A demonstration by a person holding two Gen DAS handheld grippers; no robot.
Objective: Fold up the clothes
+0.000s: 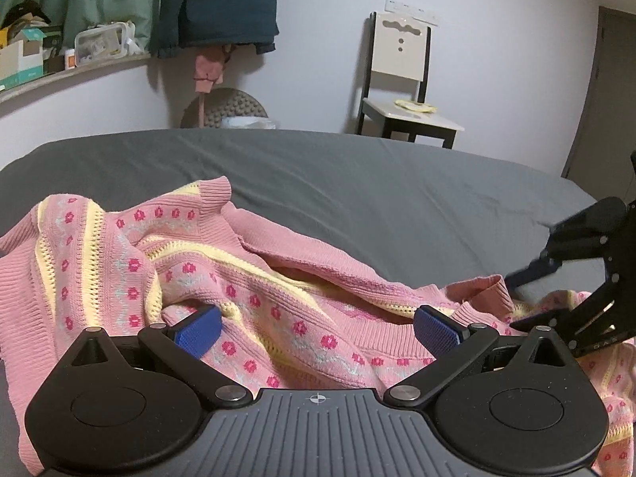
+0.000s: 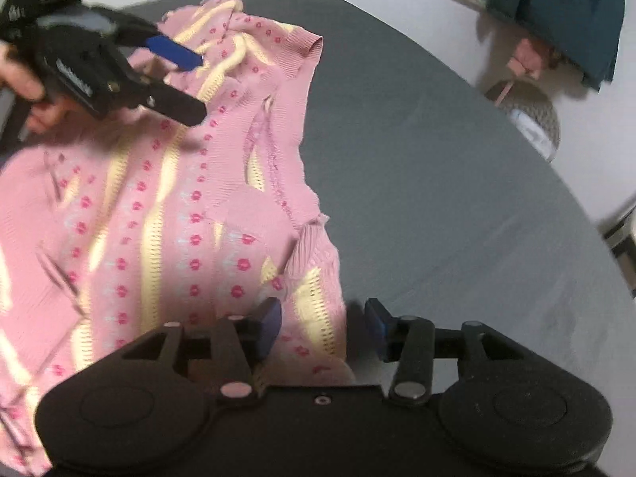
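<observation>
The sweater [image 1: 246, 286] lies crumpled on the bed [image 1: 357, 183], long axis running left to right. The left tool [image 1: 316, 328] gapes empty over its collar; the right tool [image 2: 322, 324], nearer the right edge, straddles it, pads apart.

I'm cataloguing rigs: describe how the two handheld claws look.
Both match. The left claw has black linkage arms with silver pivot pins, blue textured pads, round black housings and a ribbed grey body bearing a small crosshair mark. The right claw has the same black arms and blue pads.
</observation>
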